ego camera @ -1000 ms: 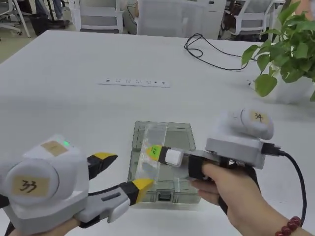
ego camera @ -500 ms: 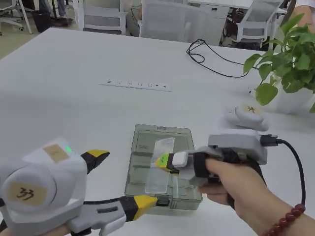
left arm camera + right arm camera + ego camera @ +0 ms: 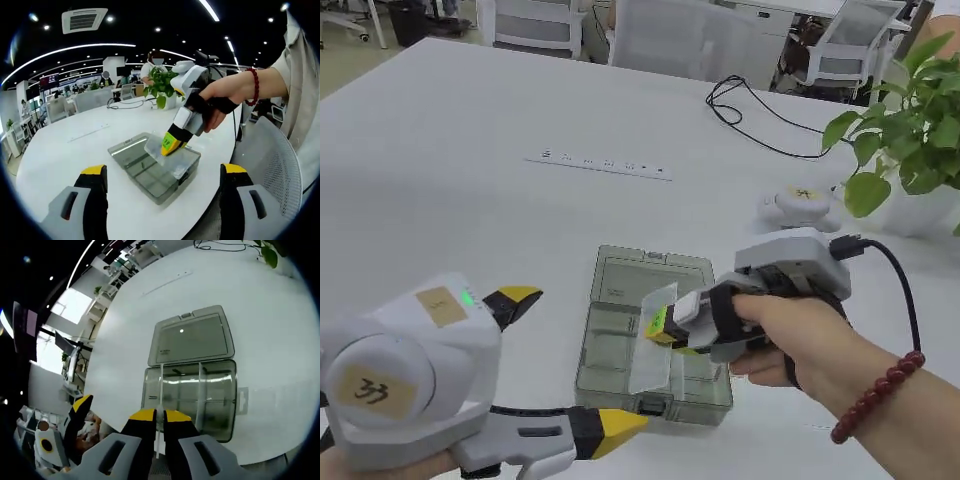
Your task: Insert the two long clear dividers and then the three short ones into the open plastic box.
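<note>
Right tongs [image 3: 658, 328] were clamped on a long clear divider [image 3: 653, 352], yellow tips pinched shut on its upper edge; the divider leaned slightly, its lower part down inside the open plastic box [image 3: 588, 345], running lengthwise in the left half; whether it sat in its slots could not be told; in the right gripper view another divider [image 3: 199, 390] stood parallel in the right half; the box lay near the worktop's [image 3: 470, 150] near edge, its lid [image 3: 650, 272] folded flat on the far side; left tongs [image 3: 570, 360] gaped wide apart, holding nothing, just off the box's near left corner; a power strip [image 3: 600, 164] lay mid-worktop, a plant [image 3: 905, 120] at the right edge
</note>
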